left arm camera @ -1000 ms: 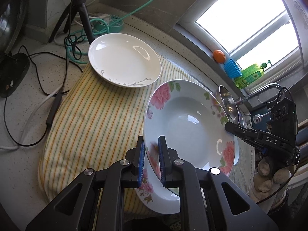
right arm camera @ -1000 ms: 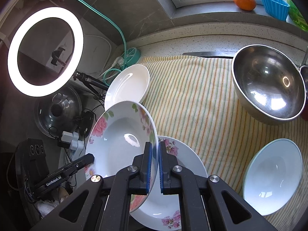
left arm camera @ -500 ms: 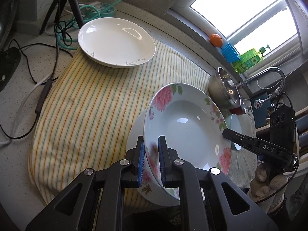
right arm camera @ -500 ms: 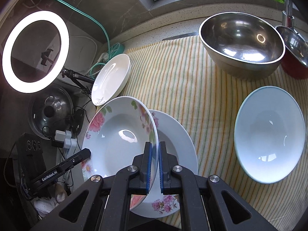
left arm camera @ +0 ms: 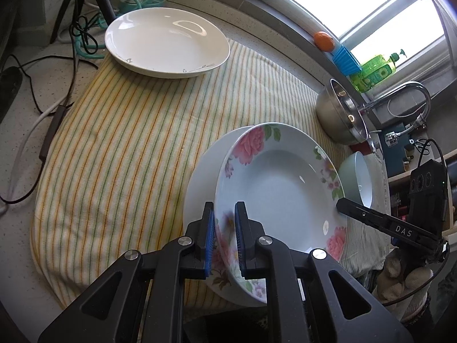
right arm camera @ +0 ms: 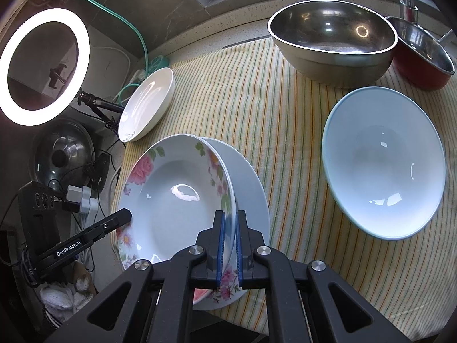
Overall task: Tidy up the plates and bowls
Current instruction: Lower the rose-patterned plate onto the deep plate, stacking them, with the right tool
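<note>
While both the left gripper point(left arm camera: 224, 237) and right gripper point(right arm camera: 229, 245) clamp opposite rims, the floral plate point(left arm camera: 274, 188) tilts over a second plate point(right arm camera: 248, 183), perhaps touching it, near the cloth's point(left arm camera: 137, 131) near edge.

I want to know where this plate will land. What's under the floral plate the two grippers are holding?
Under the floral plate, tilted in the left gripper and right gripper, a second plate lies on the striped cloth. Only its rim shows; its middle is covered.
</note>
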`<state>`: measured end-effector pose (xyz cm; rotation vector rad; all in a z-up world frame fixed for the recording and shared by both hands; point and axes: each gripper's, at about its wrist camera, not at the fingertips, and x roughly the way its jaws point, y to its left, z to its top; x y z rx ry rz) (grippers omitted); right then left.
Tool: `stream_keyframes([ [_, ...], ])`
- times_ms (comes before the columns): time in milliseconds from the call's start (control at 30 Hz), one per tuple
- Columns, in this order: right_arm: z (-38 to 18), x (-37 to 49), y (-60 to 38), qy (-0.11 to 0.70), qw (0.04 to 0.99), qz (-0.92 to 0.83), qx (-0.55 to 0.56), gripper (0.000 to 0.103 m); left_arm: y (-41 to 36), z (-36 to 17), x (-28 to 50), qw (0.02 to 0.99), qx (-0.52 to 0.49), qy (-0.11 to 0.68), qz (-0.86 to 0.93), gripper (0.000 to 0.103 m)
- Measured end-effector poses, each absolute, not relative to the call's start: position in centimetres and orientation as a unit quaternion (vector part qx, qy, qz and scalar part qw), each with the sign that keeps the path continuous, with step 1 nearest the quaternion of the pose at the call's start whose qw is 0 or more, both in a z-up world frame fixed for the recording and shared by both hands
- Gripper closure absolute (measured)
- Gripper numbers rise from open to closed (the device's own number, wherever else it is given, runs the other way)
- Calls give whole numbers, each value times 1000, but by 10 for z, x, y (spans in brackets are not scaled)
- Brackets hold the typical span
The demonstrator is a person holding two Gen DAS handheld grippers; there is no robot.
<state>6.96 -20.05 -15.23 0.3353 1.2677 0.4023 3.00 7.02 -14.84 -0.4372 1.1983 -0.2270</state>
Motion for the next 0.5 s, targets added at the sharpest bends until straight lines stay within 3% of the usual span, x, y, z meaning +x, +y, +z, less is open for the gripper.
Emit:
stream_keyframes([
  [500, -167, 61, -197, 597, 770, 177, 138, 95, 64, -156, 32, 797, -192, 563, -104, 91],
])
